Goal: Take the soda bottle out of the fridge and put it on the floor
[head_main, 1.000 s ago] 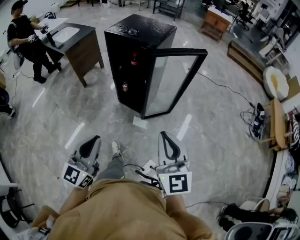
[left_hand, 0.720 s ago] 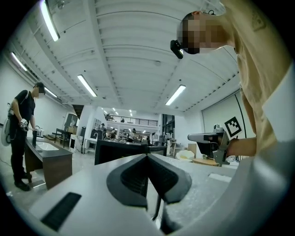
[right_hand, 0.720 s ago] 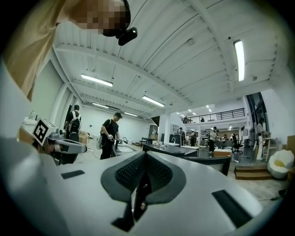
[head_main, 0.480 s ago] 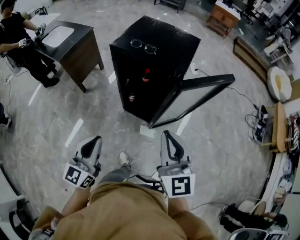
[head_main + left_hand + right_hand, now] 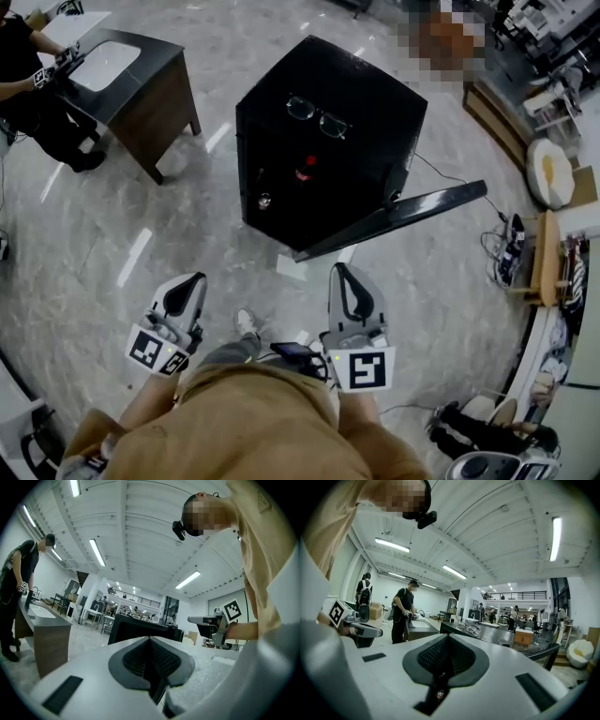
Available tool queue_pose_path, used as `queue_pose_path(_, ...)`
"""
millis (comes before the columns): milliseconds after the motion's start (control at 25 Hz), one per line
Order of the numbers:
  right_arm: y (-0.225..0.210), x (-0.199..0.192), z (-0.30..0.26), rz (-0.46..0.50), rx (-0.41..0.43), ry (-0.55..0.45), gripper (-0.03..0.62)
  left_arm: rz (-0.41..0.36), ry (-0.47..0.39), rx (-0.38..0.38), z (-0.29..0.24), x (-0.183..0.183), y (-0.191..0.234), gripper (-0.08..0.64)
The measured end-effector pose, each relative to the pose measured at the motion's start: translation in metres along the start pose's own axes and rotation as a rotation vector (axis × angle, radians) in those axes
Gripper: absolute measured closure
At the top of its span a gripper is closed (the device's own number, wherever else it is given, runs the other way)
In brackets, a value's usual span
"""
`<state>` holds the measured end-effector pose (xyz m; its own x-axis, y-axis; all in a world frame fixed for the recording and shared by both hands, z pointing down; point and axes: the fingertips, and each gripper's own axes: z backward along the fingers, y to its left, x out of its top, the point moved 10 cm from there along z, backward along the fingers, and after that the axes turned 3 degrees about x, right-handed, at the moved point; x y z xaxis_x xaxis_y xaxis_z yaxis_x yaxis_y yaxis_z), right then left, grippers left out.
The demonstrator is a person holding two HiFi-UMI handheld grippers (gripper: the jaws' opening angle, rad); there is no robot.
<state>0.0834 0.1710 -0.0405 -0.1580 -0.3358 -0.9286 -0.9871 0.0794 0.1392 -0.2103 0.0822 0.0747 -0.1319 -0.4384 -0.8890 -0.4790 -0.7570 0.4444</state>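
A small black fridge (image 5: 323, 150) stands on the floor ahead, its glass door (image 5: 394, 218) swung open to the right. Inside, the red cap of the soda bottle (image 5: 305, 173) shows on an upper shelf; a small can (image 5: 264, 200) sits lower left. My left gripper (image 5: 185, 284) and right gripper (image 5: 344, 274) are held low in front of the person, well short of the fridge. Both are shut with nothing between their jaws. In the right gripper view the fridge top (image 5: 487, 633) with glasses lies just beyond the shut gripper (image 5: 449, 641). In the left gripper view the shut gripper (image 5: 151, 644) points at the fridge (image 5: 140, 627).
A pair of glasses (image 5: 319, 114) lies on the fridge top. A dark cabinet with a sink (image 5: 131, 80) stands at the left, with a person in black (image 5: 28, 84) at it. Cables (image 5: 506, 239) and furniture line the right side. A white paper (image 5: 292, 266) lies before the fridge.
The person has walked closer to the fridge, which now looms larger and nearer to the grippers. Both grippers stay shut and level.
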Motion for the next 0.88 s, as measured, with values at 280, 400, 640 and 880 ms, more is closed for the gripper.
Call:
queue_pose_path(280, 0.009, 0.015, -0.014, 0.041, -0.012, -0.004, 0.591, 0.044, -0.043, -0.032, -0.013, -0.005, 0.019, 0.559)
queue_pose_path(400, 0.008, 0.021, -0.017, 0.060, -0.023, -0.008, 0.591, 0.043, -0.062, -0.042, -0.014, 0.000, 0.022, 0.558)
queue_pose_path(640, 0.009, 0.016, -0.028, 0.093, 0.008, 0.032, 0.591, 0.046, -0.062, -0.021, -0.018, 0.003, 0.032, 0.560)
queue_pose_path(880, -0.006, -0.007, -0.052, 0.073, 0.053, 0.048, 0.591, 0.036, -0.057, 0.017, -0.029, 0.002, 0.026, 0.559)
